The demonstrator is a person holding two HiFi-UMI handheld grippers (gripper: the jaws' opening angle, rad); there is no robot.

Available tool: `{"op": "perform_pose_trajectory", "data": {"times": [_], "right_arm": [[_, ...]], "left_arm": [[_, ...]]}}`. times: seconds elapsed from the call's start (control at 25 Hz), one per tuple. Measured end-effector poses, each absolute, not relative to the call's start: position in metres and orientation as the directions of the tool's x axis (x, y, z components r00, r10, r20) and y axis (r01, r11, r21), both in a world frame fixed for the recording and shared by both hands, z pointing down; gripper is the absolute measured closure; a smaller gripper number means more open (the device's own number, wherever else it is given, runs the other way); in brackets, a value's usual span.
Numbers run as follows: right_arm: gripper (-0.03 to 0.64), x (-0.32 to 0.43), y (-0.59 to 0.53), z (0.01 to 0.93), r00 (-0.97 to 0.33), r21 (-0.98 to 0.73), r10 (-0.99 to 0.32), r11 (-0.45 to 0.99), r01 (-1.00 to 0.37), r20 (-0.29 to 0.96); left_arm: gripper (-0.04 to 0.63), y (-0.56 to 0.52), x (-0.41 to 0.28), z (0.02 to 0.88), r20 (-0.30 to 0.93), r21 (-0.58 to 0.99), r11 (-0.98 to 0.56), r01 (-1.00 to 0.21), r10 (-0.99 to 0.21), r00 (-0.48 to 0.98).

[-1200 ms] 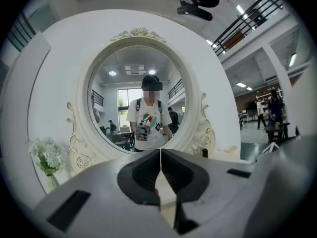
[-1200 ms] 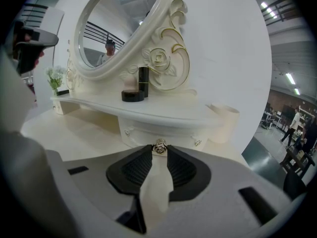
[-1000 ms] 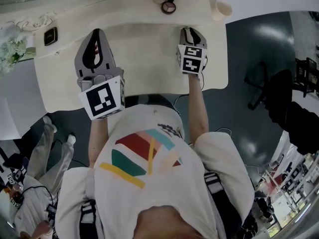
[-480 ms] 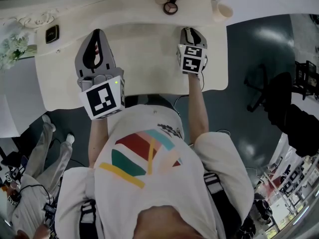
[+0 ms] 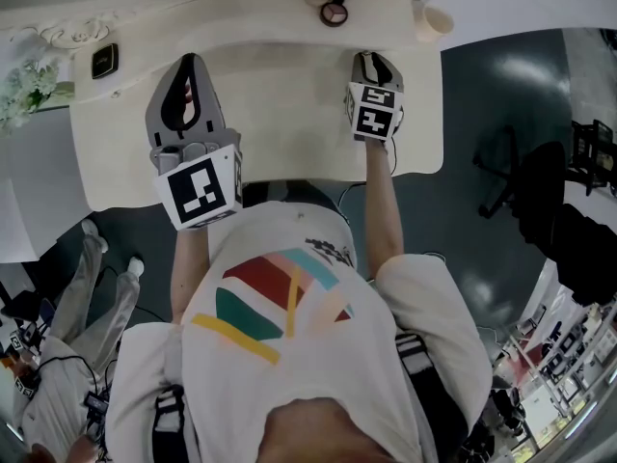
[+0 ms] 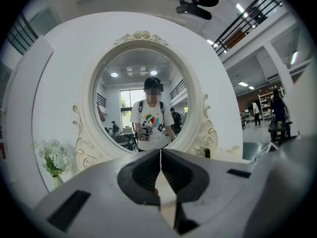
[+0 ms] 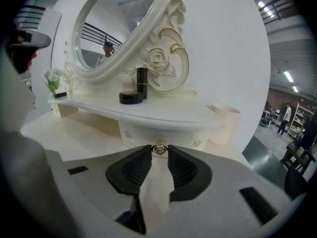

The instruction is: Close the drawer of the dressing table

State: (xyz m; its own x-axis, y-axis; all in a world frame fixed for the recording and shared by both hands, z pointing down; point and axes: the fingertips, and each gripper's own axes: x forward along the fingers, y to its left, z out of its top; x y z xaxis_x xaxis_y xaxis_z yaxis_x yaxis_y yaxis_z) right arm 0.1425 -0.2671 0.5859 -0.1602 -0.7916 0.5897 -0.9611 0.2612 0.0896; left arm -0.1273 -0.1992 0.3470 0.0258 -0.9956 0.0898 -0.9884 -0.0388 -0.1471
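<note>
With the left tongs (image 6: 160, 153) pressed together, empty, facing the oval white-framed mirror (image 6: 115, 108), and the right tongs (image 7: 159, 150), whose jaws have just been opening slightly, pinching the small gold round knob (image 7: 159, 148) of the cream drawer (image 7: 141, 133) below that mirror, we should push straight inward until its front sits flush.

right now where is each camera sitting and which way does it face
Head view: on the person's head, facing steeply down at the dressing table; shirt, left gripper, right gripper show.
Left gripper view: on that gripper, facing level at the mirror; its shut jaws show.
Right gripper view: on that gripper, tilted down at the drawer knob; its jaws clasp it.
Shared: both gripper views show the mirror.
</note>
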Motion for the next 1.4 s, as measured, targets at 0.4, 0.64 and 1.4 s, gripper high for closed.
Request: {"op": "perform_pose_trajectory", "data": {"times": [0.4,0.64,1.4], "right_arm": [[0.576,0.15,-0.255,0.547,-0.125,0.064,-0.85,0.183,-0.981,0.512],[0.615,0.142,-0.245,0.501,-0.137,0.078,-0.893,0.188,-0.979,0.429],[0.617,-0.008,-0.23,0.287,-0.353,0.083,-0.935,0.351,-0.933,-0.012]], "left_arm": [[0.588,-0.191,-0.137,0.343,0.068,-0.138,-0.019,-0.99,-0.998,0.01],[0.588,-0.184,-0.142,0.333,0.036,-0.13,-0.009,-0.991,-0.999,0.005],[0.588,-0.157,-0.193,0.29,-0.023,-0.013,0.072,-0.997,-0.997,-0.072]]}}
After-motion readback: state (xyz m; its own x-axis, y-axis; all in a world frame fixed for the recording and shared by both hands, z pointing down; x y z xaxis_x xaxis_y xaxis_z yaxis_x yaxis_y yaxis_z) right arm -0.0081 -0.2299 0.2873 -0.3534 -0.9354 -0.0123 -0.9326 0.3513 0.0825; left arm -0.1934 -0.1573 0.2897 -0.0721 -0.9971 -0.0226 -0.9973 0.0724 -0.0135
